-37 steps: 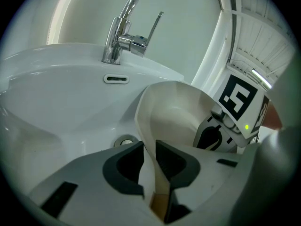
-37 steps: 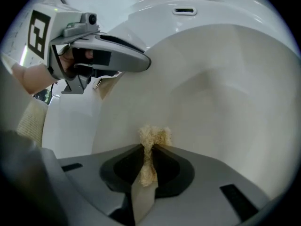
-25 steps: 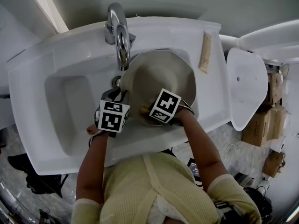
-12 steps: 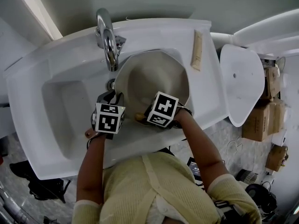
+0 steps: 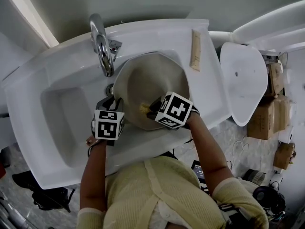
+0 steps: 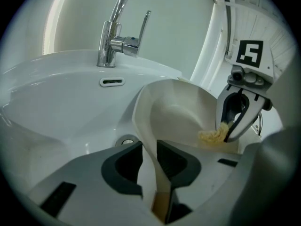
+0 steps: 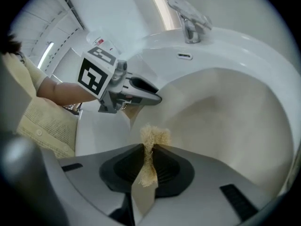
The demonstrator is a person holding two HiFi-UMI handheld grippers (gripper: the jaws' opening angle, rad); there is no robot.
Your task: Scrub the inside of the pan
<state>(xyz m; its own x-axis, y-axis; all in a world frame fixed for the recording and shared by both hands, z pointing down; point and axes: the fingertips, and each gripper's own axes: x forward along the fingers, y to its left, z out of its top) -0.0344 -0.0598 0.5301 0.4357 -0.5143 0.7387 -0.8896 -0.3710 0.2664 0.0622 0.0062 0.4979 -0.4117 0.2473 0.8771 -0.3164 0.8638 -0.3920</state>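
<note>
Pan [image 5: 150, 80] lies tilted in the sink [image 5: 57, 80], at 4 o'clock from the tap [image 5: 101, 42]. Left gripper [image 6: 149, 155] is clamped tight on the pan's handle. Right gripper [image 7: 149, 149], jaws closed on a yellow scrubber [image 7: 153, 135], holds it against the pan's inner wall at 6 o'clock.

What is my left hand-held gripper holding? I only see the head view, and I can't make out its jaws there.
Observer: In the left gripper view, the left hand-held gripper is shut on the handle of the round cream pan.
Operator: And the right one?
Observer: The right hand-held gripper is shut on a pale yellow fibrous scrubber.
Operator: Is it on the pan?
Observer: The left gripper view shows the scrubber pressed against the pan's inner wall near the rim.
</note>
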